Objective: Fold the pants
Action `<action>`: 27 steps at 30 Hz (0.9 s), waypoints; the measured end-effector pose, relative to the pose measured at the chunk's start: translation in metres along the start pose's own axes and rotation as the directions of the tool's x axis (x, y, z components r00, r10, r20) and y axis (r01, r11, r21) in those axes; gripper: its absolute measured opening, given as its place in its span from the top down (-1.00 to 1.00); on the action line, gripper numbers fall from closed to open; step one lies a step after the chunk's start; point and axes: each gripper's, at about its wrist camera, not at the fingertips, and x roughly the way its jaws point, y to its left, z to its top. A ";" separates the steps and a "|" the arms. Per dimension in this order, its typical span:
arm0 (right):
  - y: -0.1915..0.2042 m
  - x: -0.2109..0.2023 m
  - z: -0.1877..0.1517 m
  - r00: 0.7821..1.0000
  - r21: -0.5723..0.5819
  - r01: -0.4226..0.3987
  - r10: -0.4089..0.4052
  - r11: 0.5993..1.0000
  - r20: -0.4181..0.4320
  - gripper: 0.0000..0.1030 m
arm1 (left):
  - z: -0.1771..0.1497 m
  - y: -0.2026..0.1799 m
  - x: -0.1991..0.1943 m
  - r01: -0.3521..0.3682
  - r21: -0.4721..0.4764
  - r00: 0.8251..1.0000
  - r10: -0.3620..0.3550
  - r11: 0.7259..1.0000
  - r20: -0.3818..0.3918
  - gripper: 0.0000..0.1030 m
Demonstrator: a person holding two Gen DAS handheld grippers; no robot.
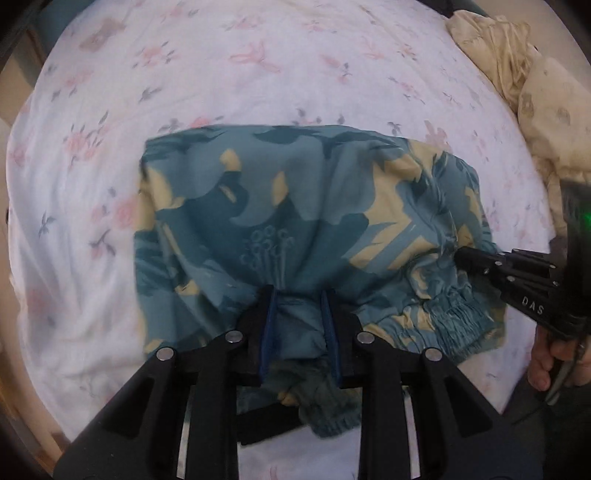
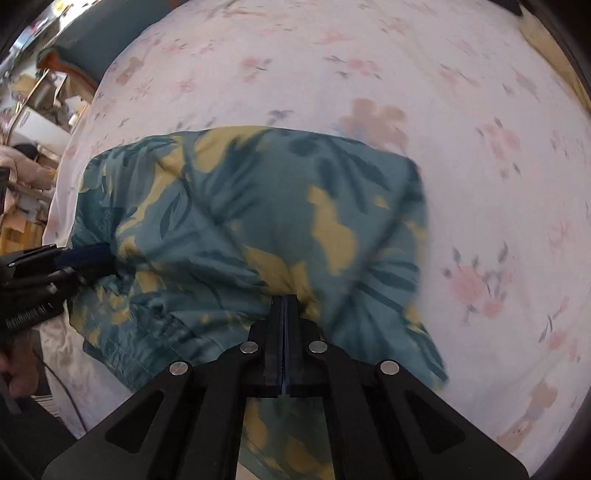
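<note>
The pants [image 1: 295,221] are teal with yellow and dark floral print, and lie folded on the white floral bedsheet [image 1: 110,258]. My left gripper [image 1: 299,295] is shut on a bunched wad of the pants near the near edge, with the elastic waistband [image 1: 454,314] to its right. My right gripper [image 2: 283,299] is shut tight on the pants [image 2: 258,221] at their near edge. It also shows in the left wrist view [image 1: 461,256] at the pants' right side. The left gripper shows in the right wrist view [image 2: 107,258] at the pants' left edge.
A crumpled cream blanket [image 1: 517,74] lies at the bed's far right. A teal pillow [image 2: 99,33] lies at the far left. Shelves and clutter [image 2: 29,110] stand beyond the bed's left side. The person's hand [image 1: 554,358] holds the right gripper's handle.
</note>
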 end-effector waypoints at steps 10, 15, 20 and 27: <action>-0.045 -0.059 0.007 0.958 0.110 -0.247 0.226 0.963 0.179 0.87 | 0.025 0.058 -0.064 -0.179 -0.164 0.960 0.209 0.970 0.189 -0.45; -0.072 -0.054 0.025 0.942 0.208 -0.296 0.249 0.932 0.227 0.19 | 0.041 0.093 -0.053 -0.133 -0.276 0.967 0.186 0.952 0.174 -0.45; -0.094 -0.037 0.036 0.946 0.281 -0.299 0.244 0.912 0.215 -0.07 | 0.060 0.079 -0.024 -0.080 -0.220 0.984 0.113 0.972 0.139 -0.45; -0.092 -0.003 0.058 0.955 0.264 -0.290 0.261 0.920 0.141 -0.07 | 0.077 0.057 -0.008 -0.073 -0.110 0.989 0.086 0.991 0.123 -0.18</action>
